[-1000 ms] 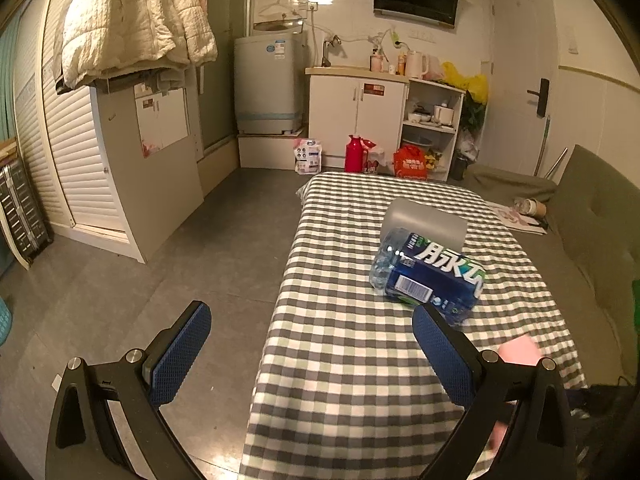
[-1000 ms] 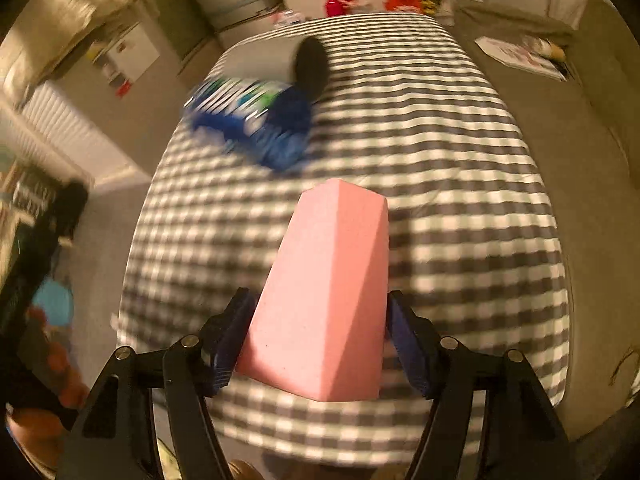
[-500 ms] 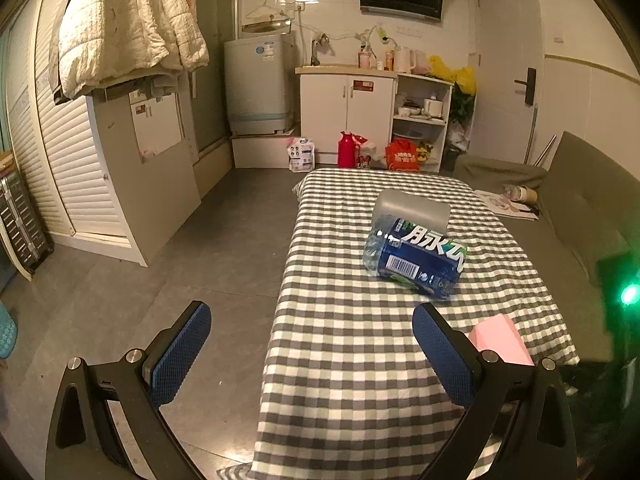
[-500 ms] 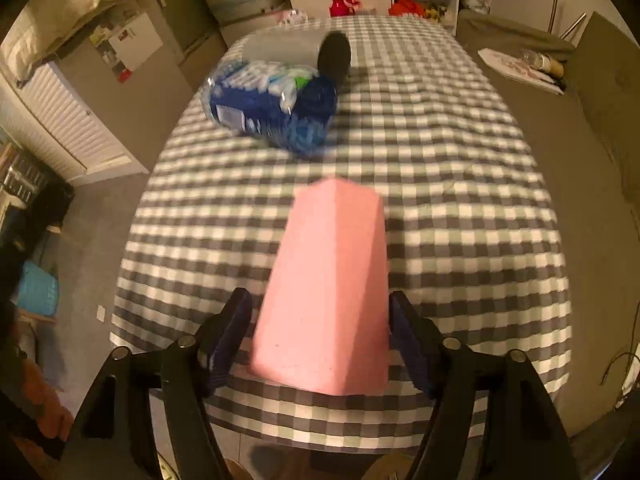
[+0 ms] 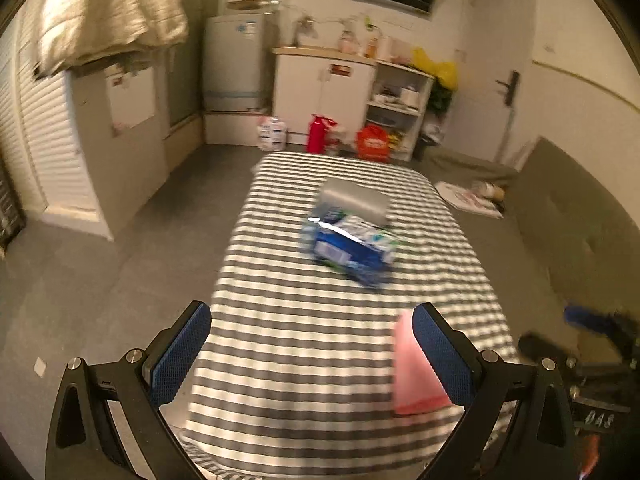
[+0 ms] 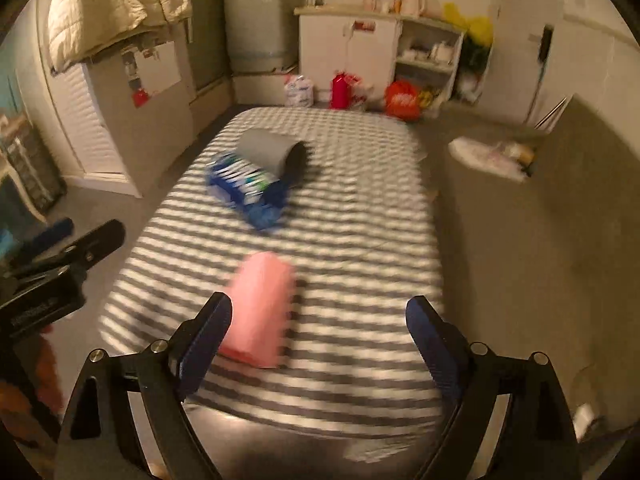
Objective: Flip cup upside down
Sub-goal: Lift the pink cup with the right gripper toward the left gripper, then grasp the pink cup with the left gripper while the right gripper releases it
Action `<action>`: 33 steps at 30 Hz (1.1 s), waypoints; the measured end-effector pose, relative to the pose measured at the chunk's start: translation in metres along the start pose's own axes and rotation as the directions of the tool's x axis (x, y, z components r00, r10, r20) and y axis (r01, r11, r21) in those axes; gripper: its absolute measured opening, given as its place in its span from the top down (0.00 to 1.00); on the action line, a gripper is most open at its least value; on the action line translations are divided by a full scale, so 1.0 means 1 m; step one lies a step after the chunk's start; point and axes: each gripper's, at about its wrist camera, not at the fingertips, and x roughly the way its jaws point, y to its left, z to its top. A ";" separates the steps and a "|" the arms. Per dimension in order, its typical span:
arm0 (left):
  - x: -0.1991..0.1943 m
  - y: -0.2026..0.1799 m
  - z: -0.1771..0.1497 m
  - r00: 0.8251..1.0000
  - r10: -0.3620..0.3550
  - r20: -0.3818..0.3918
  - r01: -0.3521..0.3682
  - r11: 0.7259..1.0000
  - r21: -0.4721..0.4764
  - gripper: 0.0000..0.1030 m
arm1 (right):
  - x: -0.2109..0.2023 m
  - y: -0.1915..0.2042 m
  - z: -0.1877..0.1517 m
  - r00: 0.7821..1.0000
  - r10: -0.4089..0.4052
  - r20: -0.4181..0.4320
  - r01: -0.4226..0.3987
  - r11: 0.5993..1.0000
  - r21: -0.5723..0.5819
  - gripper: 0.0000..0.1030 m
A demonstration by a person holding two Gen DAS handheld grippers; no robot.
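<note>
Right wrist view, blurred: both grippers gape; left finger (image 6: 204,336) overlaps pink cup (image 6: 258,312).

Right gripper (image 6: 318,334) jaws wide apart, nothing between. Pink cup (image 6: 260,312) on checkered table (image 6: 360,248), wide end down, 10 o'clock of gripper midpoint.

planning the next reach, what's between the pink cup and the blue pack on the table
Only bare checkered tablecloth lies between the pink cup and the blue pack. The right wrist view shows it best, though blurred.
</note>
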 end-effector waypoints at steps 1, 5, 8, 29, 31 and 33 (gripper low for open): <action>0.000 -0.010 0.001 1.000 -0.001 -0.008 0.002 1.000 0.026 0.00 | -0.005 -0.010 0.001 0.999 -0.026 0.021 0.027 1.000 -0.008 0.14; 0.009 -0.044 -0.001 0.998 0.046 -0.032 -0.043 0.994 0.103 0.00 | -0.015 -0.042 0.002 0.998 -0.039 0.057 0.036 0.999 0.039 0.14; 0.018 -0.064 -0.003 0.997 0.057 -0.049 -0.049 0.988 0.146 0.00 | -0.013 -0.054 0.003 0.995 -0.060 0.078 0.057 0.998 0.033 0.14; 0.128 -0.103 -0.012 0.927 0.008 -0.376 0.047 0.989 0.137 0.14 | 0.029 -0.065 0.018 0.985 -0.162 0.054 0.163 0.986 -0.023 0.14; 0.136 -0.100 -0.013 0.911 -0.018 -0.411 0.069 0.992 0.109 0.20 | 0.032 -0.062 0.021 0.984 -0.167 0.056 0.169 0.985 -0.038 0.14; 0.143 -0.098 -0.016 0.895 -0.034 -0.444 0.084 0.992 0.092 0.22 | 0.034 -0.058 0.023 0.982 -0.179 0.062 0.182 0.982 -0.055 0.14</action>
